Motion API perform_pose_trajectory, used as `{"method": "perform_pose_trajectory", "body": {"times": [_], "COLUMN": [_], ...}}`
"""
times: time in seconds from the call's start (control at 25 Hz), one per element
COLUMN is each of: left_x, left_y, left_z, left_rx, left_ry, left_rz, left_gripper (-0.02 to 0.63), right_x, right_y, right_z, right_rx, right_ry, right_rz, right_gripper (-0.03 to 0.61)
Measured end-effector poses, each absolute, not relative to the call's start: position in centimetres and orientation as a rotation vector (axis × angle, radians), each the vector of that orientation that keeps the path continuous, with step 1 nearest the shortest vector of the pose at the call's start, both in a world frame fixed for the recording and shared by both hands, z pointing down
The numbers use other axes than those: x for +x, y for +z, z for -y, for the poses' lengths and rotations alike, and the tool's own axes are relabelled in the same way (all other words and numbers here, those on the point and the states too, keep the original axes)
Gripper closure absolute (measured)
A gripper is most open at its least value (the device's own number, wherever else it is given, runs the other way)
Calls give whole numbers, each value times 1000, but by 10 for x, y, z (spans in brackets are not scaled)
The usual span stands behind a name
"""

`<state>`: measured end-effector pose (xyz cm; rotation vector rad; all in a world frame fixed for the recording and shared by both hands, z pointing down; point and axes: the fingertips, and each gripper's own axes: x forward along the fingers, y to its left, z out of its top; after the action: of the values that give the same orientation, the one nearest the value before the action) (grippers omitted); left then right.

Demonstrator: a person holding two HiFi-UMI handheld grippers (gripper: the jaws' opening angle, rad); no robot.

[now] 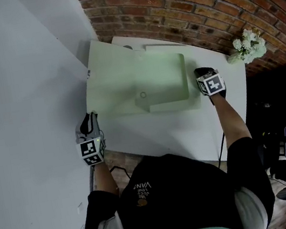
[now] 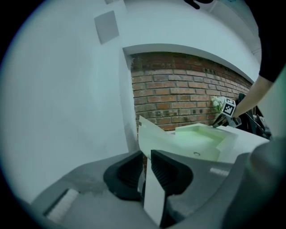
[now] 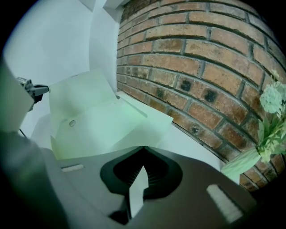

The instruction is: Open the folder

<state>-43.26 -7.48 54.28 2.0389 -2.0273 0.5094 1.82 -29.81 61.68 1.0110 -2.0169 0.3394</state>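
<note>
A pale green folder (image 1: 138, 84) lies open on the white table (image 1: 190, 135), its cover (image 1: 108, 73) swung over to the left and tilted up. A small round snap (image 1: 143, 95) shows on the inner pocket. My left gripper (image 1: 90, 118) sits at the cover's lower left corner. In the left gripper view its jaws (image 2: 146, 156) stand a narrow slit apart, and the cover's edge (image 2: 149, 132) rises just beyond them, not pinched. My right gripper (image 1: 201, 72) rests at the folder's right edge with its jaws (image 3: 143, 150) closed. Whether a sheet lies between them is hidden.
A white wall (image 1: 21, 105) runs close along the left, and a brick wall (image 1: 178, 1) backs the table. A bunch of white flowers (image 1: 247, 46) stands at the table's far right corner. Cables and clutter lie on the floor at the right.
</note>
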Motion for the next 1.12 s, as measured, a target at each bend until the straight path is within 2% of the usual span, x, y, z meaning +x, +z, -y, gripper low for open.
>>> {"method": "perform_pose_trajectory", "body": {"times": [0.92, 1.12], "left_x": [-467, -473], "left_y": [632, 642], "left_z": [77, 78], "left_rx": [1839, 1812], "left_ry": [511, 618], "left_rz": [1937, 1951], "left_gripper": [529, 509], "right_x": [19, 19], "right_y": [617, 617], "right_z": [297, 296], "right_rx": [1043, 1041], "right_ry": [335, 336], "right_rz": [1988, 1987], "right_gripper": [578, 578]}}
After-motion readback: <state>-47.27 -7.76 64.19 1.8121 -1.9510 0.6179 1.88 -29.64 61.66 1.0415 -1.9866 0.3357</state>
